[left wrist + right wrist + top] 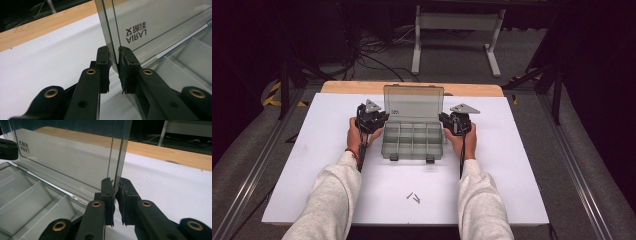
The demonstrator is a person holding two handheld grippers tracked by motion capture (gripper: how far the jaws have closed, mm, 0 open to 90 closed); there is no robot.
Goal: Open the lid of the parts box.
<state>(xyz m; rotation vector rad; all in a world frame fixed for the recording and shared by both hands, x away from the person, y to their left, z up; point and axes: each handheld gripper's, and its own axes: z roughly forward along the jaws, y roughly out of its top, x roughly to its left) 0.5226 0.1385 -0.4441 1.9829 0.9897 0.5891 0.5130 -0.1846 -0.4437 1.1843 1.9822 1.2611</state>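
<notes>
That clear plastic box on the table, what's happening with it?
A person holds a tool in each hand, and both are clamped on the upright lid of the compartment box: the left tool on one side edge, the right tool on the other. The box stands open on the white table. A few small screws lie loose nearer the person.

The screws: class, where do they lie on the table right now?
In the high view the screws lie on the white table near its front edge, in front of the open organiser box, between the forearms.
</notes>
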